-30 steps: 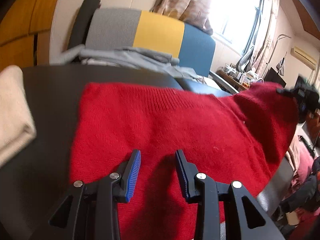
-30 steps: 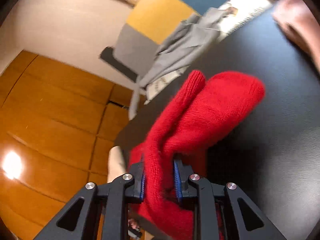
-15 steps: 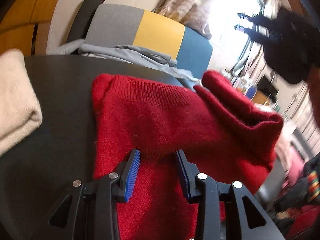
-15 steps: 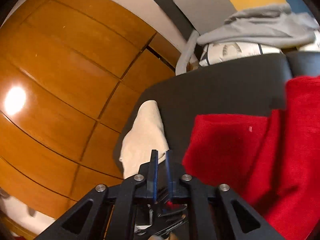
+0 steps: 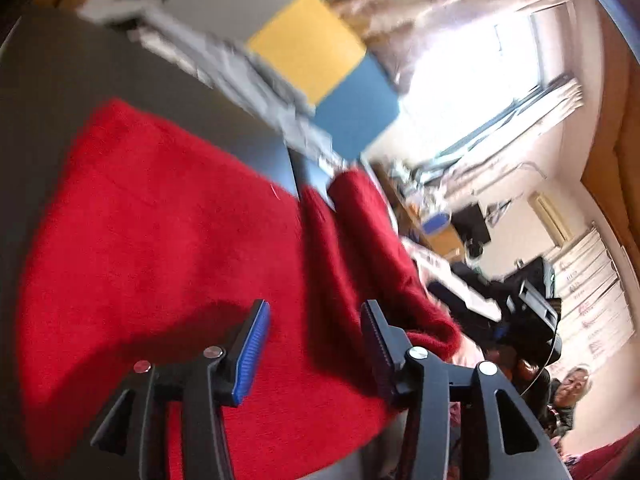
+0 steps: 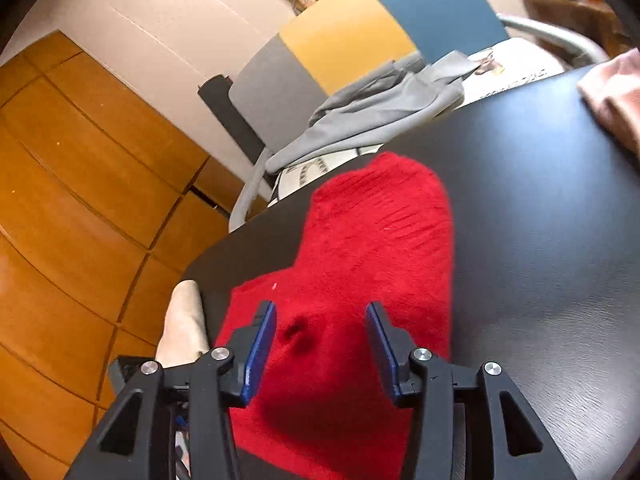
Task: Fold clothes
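A red knitted sweater (image 5: 160,240) lies on the black table (image 5: 48,80), its sleeve (image 5: 372,248) folded over along the right side. My left gripper (image 5: 316,340) hovers open just above the sweater's near part, nothing between its blue pads. In the right wrist view the same sweater (image 6: 372,248) lies flat on the table (image 6: 540,220), and my right gripper (image 6: 322,340) stands open over its near end, holding nothing. The left wrist view is blurred by motion.
A folded cream garment (image 6: 182,328) lies at the table's left edge. A pink garment (image 6: 612,96) sits at the far right. Behind the table stands a grey, yellow and blue chair (image 6: 352,36) with grey clothes (image 6: 380,108) draped on it.
My right gripper let go of the red sleeve, which now lies folded over the sweater, and its jaws opened wide. The left gripper swung and tilted, staying open.
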### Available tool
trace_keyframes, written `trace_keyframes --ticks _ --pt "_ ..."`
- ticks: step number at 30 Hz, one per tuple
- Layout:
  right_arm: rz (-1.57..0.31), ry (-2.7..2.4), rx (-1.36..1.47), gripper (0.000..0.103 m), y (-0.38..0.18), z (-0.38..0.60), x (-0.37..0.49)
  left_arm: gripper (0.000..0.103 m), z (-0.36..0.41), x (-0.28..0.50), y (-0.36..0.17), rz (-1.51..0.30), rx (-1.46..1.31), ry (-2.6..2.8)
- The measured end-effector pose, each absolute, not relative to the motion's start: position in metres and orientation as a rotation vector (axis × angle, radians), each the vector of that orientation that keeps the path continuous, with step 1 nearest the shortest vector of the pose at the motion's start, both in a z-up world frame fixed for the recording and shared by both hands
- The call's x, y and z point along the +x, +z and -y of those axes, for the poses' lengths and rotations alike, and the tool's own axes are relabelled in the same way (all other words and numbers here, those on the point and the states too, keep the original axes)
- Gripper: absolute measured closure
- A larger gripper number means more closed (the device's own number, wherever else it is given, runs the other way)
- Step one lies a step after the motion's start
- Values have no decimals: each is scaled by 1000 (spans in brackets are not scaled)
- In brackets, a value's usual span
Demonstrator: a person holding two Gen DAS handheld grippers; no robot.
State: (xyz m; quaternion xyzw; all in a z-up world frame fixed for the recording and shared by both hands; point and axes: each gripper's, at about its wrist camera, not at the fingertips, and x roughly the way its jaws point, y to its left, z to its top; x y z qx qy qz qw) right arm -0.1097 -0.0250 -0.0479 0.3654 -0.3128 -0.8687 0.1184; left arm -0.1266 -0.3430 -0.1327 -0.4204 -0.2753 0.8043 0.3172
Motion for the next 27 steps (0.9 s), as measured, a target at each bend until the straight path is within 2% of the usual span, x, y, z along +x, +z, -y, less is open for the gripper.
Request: trace_keyframes --ticks 2,5,8,9,10,11,12,18,22,26,27 --pt "797 -2526 1109 45 -46 39 -125 52 331 -135 -133 764 -1141 2066" --pt "425 -2544 1261 42 -49 73 -141 47 312 -148 -134 822 -1190 1988" --pt "264 -2485 1346 42 -68 98 -134 45 294 -160 -135 878 -1238 1907" --pt "206 -2489 1355 49 -75 103 -131 45 288 -164 -136 896 -1253 1880" --pt "109 -2511 1364 62 -81 107 -125 45 286 -167 -135 898 -1255 1872" --pt "22 -2529 1366 85 -86 111 -119 45 284 -169 -133 896 -1254 1868" --pt "-10 -2541 1346 92 -89 110 -112 45 282 -170 -132 894 -1254 1865" --pt "304 -2528 1156 97 -68 78 -83 45 276 -177 -131 912 -1240 1809" --pt "314 -2492 1033 97 -53 89 -77 43 273 -173 -133 1014 -1179 1711" --pt "279 -2410 1086 97 -71 112 -83 40 274 -175 -139 1127 -1158 1626" --pt "284 -2387 1098 97 -78 117 -83 40 272 -175 -140 1104 -1171 1637"
